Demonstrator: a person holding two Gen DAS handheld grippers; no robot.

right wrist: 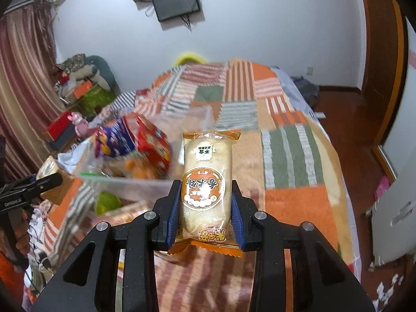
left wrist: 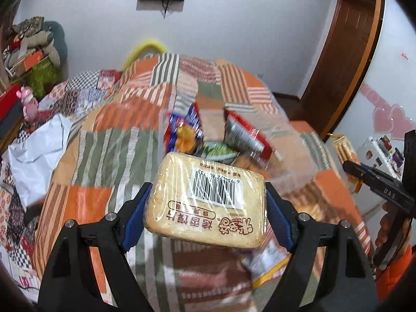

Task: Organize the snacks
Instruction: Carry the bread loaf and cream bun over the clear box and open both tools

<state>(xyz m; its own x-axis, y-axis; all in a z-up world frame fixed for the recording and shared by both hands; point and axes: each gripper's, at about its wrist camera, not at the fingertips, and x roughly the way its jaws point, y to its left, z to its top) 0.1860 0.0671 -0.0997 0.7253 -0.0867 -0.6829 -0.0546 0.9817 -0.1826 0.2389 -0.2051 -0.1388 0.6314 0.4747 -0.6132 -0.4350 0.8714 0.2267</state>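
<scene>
My left gripper (left wrist: 208, 208) pinches a wrapped toast-slice pack (left wrist: 208, 200), my right gripper (right wrist: 206, 208) pinches an orange-trimmed rice cake packet (right wrist: 206, 189); I hold both above the patchwork bedspread (right wrist: 286, 140), near a clear snack-filled bin (right wrist: 124, 179).

A clear bin (right wrist: 145, 182) is sitting on the bed (right wrist: 286, 161), snack packets (right wrist: 153, 143) standing inside it. The left gripper (left wrist: 208, 202) is holding a toast pack (left wrist: 208, 200) before the bin; the right gripper (right wrist: 206, 205) is holding a cake packet (right wrist: 208, 182) just right of it.
</scene>
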